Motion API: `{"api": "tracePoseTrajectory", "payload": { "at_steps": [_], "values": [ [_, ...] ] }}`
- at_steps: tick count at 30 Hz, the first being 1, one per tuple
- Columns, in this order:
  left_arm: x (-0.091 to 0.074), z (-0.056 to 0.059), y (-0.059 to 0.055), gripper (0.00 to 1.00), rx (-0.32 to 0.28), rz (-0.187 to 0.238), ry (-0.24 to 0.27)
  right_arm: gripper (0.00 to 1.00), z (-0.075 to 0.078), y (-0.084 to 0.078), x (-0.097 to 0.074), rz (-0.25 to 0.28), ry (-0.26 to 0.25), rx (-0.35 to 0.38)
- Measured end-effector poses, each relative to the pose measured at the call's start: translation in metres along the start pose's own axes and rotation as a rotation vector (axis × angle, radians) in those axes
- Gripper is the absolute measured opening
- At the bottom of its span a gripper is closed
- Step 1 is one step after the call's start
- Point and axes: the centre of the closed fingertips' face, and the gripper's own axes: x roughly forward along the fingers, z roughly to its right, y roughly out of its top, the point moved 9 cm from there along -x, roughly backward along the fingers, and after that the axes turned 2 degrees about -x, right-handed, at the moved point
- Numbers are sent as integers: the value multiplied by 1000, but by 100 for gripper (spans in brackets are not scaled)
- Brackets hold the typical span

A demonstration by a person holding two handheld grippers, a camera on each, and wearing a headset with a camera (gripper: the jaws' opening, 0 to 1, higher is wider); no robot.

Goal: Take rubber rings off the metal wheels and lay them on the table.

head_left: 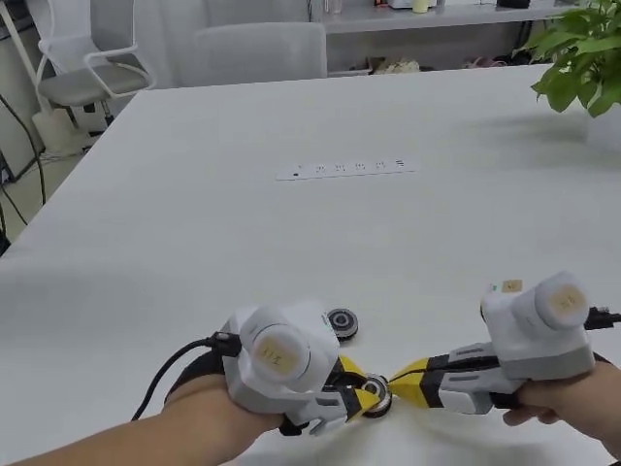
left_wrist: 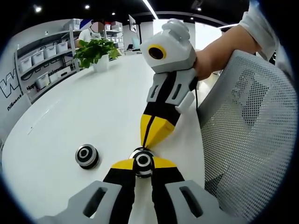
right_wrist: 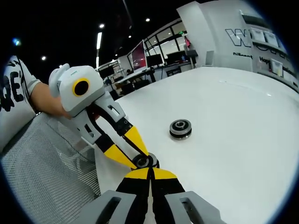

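Two metal wheels. Held wheel (left_wrist: 142, 161) sits at the near edge of the white counter (head_left: 291, 233), and I can't tell whether it's lifted or touching. Left claw (left_wrist: 142, 164) pinches it across its sides. The yellow tips cover most of it, so just a dark rim and shiny hub show. Can't make out a rubber ring as separate from the wheel there.

Right claw (right_wrist: 150, 171) has its jaws pressed together, tips against that wheel's edge. Can't tell whether any rubber is nipped between them.

Second wheel (head_left: 341, 323) lies flat on the counter just beyond the left claw: round, black outer band, steel centre.

Further out there's a flush power strip (head_left: 344, 168), a leafy plant (head_left: 582, 53) cut off by the frame, and a grey mesh chair (left_wrist: 247, 130) beside the counter.
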Motion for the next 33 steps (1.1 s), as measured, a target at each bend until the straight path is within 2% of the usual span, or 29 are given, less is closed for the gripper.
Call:
{"api": "tracePoseTrajectory", "payload": {
  "at_steps": [33],
  "values": [
    [0,0,0,7,1,0,2,0,-5,3,1,7,17,-5]
  ]
}}
